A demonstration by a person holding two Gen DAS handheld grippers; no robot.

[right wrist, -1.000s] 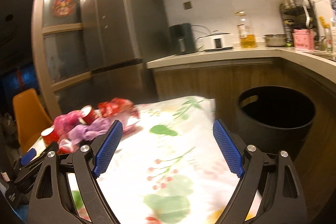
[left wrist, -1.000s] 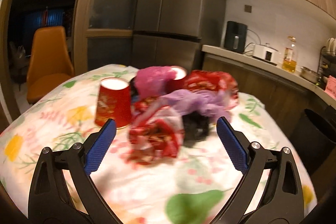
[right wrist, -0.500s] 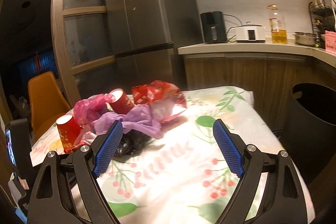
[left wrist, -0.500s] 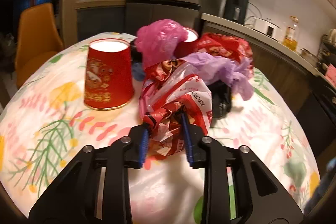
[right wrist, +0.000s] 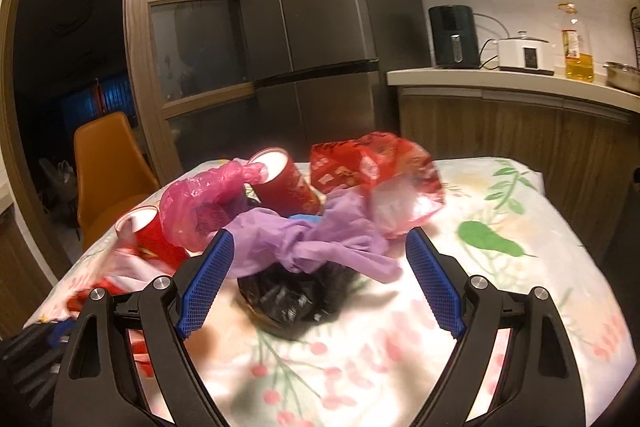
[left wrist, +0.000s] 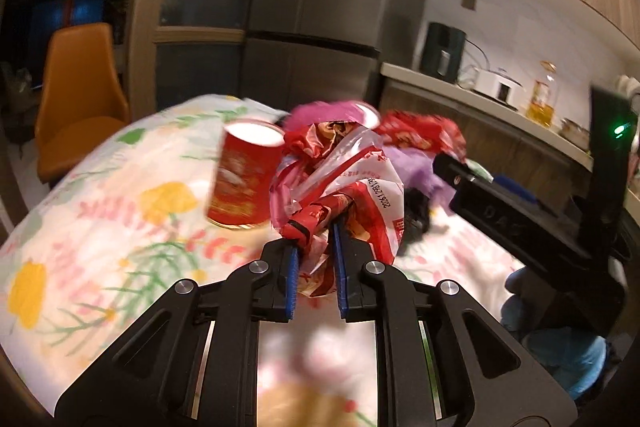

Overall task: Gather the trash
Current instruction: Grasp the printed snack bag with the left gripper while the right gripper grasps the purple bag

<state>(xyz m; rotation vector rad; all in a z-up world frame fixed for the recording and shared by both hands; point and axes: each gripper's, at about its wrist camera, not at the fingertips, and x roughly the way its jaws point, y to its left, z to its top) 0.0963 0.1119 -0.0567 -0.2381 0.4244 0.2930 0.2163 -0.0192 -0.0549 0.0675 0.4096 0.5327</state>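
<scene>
A crumpled red and white plastic bag point(left wrist: 352, 183) is pinched between the blue pads of my left gripper point(left wrist: 314, 239), whose jaws are still closing on it. Just left of the bag, a red paper cup point(left wrist: 240, 179) stands on the table. My right gripper point(right wrist: 320, 233) is open and hovers over the trash pile. A purple bag point(right wrist: 320, 239) and a black bag point(right wrist: 292, 301) lie between its spread fingers, untouched. A pink bag point(right wrist: 200, 203), a second red cup point(right wrist: 288, 183) and a red wrapper bag point(right wrist: 372, 167) lie behind them.
The floral tablecloth point(right wrist: 500, 267) covers the round table. An orange chair point(left wrist: 76, 99) stands beyond the table's far left. A kitchen counter point(right wrist: 520, 79) with appliances and an oil bottle runs along the right, beside a tall fridge point(right wrist: 320, 7).
My left gripper went from wide open to clamped on the red and white bag. The right gripper swung left, away from the black bin, to the trash pile, still open.
</scene>
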